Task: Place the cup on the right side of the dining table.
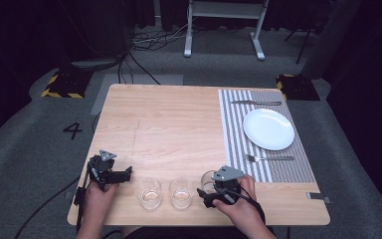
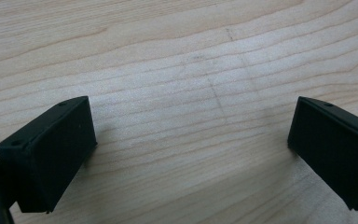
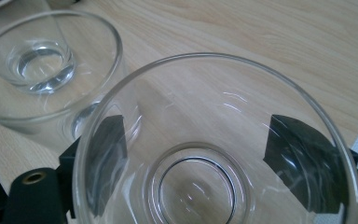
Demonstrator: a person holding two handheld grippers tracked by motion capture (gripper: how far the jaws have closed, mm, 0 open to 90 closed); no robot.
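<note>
Three clear empty glasses stand in a row near the table's front edge. My right gripper (image 1: 211,190) reaches around the rightmost glass (image 1: 208,178). In the right gripper view this glass (image 3: 196,196) sits between the two black jaws, which hold its wall on either side, so the right gripper (image 3: 195,140) is shut on it. The middle glass (image 1: 181,192) (image 3: 42,65) and the left glass (image 1: 148,192) stand free. My left gripper (image 1: 124,174) rests at the front left, apart from the glasses. It is open, and the left gripper (image 2: 191,144) has bare wood between its jaws.
A striped placemat (image 1: 234,134) covers the table's right side. On it are a white plate (image 1: 268,129), a knife (image 1: 256,103) beyond the plate and a fork (image 1: 268,158) on the near side. The wooden table (image 1: 164,124) is bare in the middle.
</note>
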